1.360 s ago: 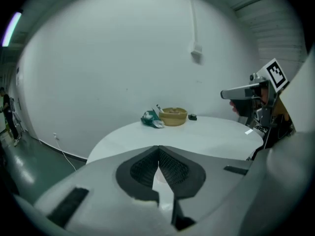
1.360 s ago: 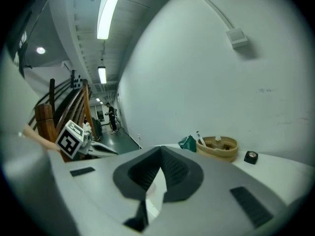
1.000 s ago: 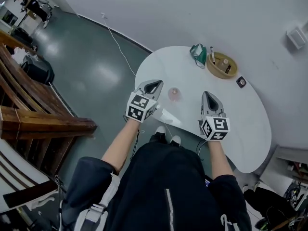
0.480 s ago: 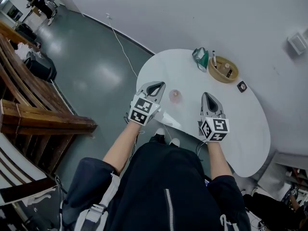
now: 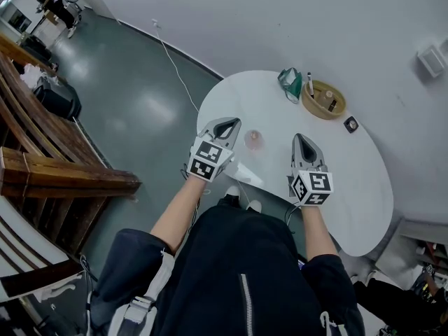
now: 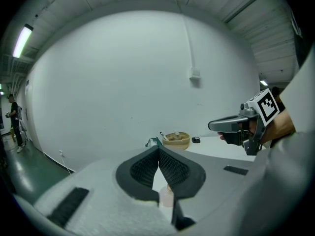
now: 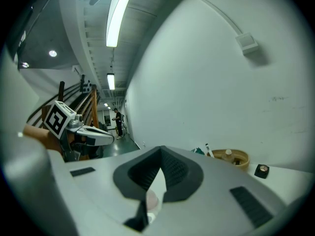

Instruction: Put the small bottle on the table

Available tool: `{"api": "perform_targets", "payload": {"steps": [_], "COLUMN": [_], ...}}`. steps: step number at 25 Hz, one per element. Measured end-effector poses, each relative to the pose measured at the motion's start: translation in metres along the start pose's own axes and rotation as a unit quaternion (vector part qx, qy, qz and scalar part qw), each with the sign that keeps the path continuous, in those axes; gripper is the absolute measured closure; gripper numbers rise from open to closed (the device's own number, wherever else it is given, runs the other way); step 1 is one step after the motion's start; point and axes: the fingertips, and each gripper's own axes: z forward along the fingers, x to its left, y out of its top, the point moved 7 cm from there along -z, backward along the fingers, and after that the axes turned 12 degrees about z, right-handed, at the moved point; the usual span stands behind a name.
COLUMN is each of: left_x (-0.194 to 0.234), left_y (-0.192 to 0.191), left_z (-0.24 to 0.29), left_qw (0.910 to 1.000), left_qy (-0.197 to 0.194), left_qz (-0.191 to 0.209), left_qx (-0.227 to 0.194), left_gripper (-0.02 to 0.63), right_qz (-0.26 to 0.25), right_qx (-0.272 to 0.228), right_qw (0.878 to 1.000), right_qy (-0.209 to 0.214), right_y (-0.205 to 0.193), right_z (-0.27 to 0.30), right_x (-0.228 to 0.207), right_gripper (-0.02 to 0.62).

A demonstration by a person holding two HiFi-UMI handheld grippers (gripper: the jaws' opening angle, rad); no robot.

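Two grippers hover over the table (image 5: 350,180) in the head view, the left gripper (image 5: 224,125) and the right gripper (image 5: 304,145), each with its jaws pressed together on nothing. The bottle (image 5: 253,139) stands upright on the tabletop between the two pairs of jaws, lower than both and touched by neither. The task therefore looks done, with at most a withdrawal left. Well beyond the jaw tips sits a basket (image 5: 313,108) that holds a second bottle (image 5: 326,93) and some dark item too small to name. A stick (image 5: 309,82) leans at its rim, a green thing (image 5: 288,80) lies just beside it, and a black thing (image 5: 351,123) lies near its other side. Whether that second bottle also belongs to the task I cannot tell. In the left gripper view the jaws meet at their tips, and the pale bottle shows through the gap beneath them, below the pads and free of them. The basket with its contents lies straight ahead past the tips, and the right gripper hangs off to the right, closed. In the right gripper view the jaws likewise meet with nothing gripped. The pinkish bottle shows under them, the basket is ahead and to the right of the tips, and the left gripper is off to the left.
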Motion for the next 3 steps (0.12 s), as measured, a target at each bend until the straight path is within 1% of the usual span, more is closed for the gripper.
{"api": "perform_targets", "payload": {"steps": [3], "left_x": [0.0001], "left_y": [0.0024], "left_z": [0.0023], "left_qw": [1.0000], "left_qy": [0.000], "left_qz": [0.000], "left_qx": [-0.003], "left_gripper": [0.600], "right_qz": [0.000], "right_qx": [-0.001], "right_qw": [1.000], "right_qy": [0.000], "right_y": [0.0008], "right_z": [0.0012], "right_x": [-0.0008], "right_gripper": [0.595]}}
